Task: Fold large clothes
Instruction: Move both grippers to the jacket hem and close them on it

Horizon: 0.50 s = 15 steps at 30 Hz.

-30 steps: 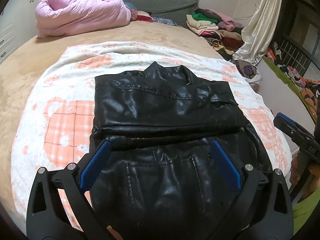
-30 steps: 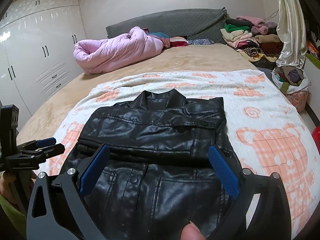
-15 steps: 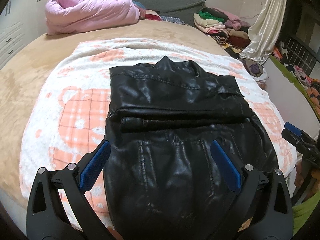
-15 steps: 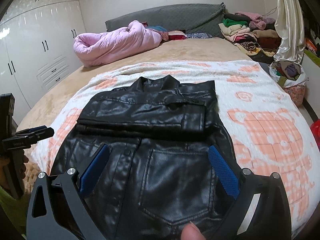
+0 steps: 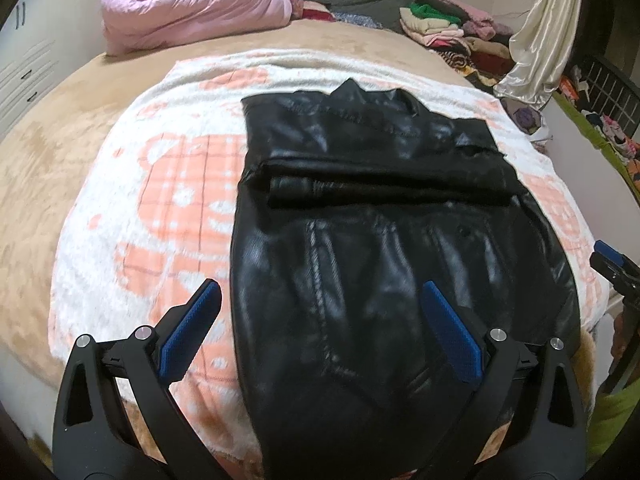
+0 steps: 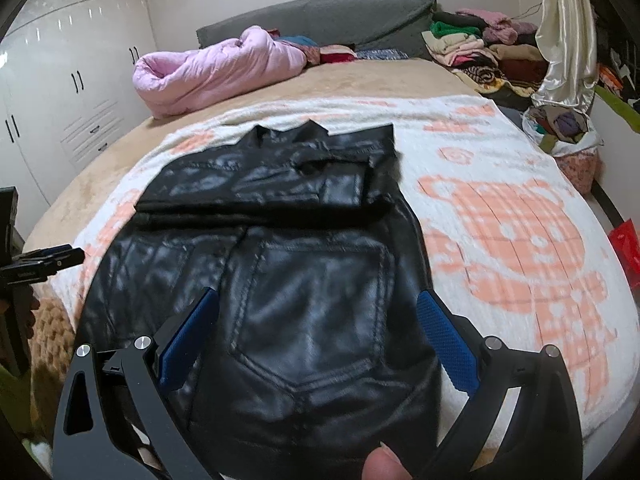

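Observation:
A black leather jacket (image 5: 384, 240) lies flat on a white and orange blanket (image 5: 168, 208) on the bed, its sleeves folded across the upper part, collar at the far end. It also shows in the right wrist view (image 6: 304, 264). My left gripper (image 5: 320, 296) is open and empty, above the jacket's near hem at its left side. My right gripper (image 6: 320, 308) is open and empty, above the hem at the right side. Each gripper shows at the edge of the other view: the right one (image 5: 612, 264), the left one (image 6: 44, 260).
A rolled pink quilt (image 5: 192, 8) lies at the head of the bed by the grey headboard (image 6: 320, 16). Stacked clothes (image 5: 452, 32) and a pale curtain (image 5: 536, 52) stand at the far right. White wardrobes (image 6: 60, 88) line the left wall.
Both grippers have drawn back toward the near edge of the bed; the jacket's lower half now fills the views. The jacket has not moved.

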Each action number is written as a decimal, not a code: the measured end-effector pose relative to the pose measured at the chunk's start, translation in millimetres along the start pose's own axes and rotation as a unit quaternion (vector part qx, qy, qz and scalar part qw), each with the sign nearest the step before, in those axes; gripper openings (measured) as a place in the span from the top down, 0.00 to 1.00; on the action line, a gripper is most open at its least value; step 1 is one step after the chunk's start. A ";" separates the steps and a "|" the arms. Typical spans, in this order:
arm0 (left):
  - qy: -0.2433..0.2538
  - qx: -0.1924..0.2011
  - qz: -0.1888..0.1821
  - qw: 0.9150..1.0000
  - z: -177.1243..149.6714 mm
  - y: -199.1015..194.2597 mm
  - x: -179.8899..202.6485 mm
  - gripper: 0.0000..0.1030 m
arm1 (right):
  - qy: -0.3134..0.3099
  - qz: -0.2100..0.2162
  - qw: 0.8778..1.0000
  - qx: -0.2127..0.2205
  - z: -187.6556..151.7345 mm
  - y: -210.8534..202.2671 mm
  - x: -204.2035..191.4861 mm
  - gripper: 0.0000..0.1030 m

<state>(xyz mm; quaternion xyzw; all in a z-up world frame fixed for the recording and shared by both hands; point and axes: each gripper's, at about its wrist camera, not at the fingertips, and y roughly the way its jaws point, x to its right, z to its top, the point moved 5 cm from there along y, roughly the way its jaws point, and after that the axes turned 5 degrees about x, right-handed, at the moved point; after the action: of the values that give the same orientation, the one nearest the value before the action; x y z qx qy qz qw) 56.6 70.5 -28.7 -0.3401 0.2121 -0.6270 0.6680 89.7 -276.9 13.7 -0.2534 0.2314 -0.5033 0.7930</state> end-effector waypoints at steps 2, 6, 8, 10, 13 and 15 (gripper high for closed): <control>-0.004 -0.010 0.006 1.000 -9.2 2.0 -5.3 0.09 | 0.002 -0.002 1.000 -0.006 -7.5 -0.1 5.1 0.04; -0.013 -0.019 0.013 1.000 -20.1 1.8 -14.5 0.09 | 0.002 -0.007 1.000 -0.017 -19.9 0.1 12.2 0.04; -0.015 -0.020 0.014 1.000 -23.7 -0.2 -18.5 0.09 | 0.001 -0.009 1.000 -0.023 -26.5 0.6 15.6 0.04; -0.016 -0.021 0.014 1.000 -26.0 -1.0 -21.2 0.09 | 0.005 -0.010 0.999 -0.031 -32.8 1.8 19.8 0.04; -0.018 -0.026 0.014 0.999 -31.9 -2.3 -26.9 0.09 | 0.006 -0.009 0.999 -0.042 -41.3 2.4 23.1 0.04; -0.022 -0.030 0.010 0.999 -37.9 -4.1 -30.8 0.09 | 0.004 -0.007 0.999 -0.047 -45.7 1.7 24.5 0.04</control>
<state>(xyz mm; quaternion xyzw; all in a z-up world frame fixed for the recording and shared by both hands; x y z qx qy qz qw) 23.1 93.6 -55.9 -0.3717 0.2196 -0.6058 0.6683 72.0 -306.4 -25.0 -0.2898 0.2560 -0.4989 0.7756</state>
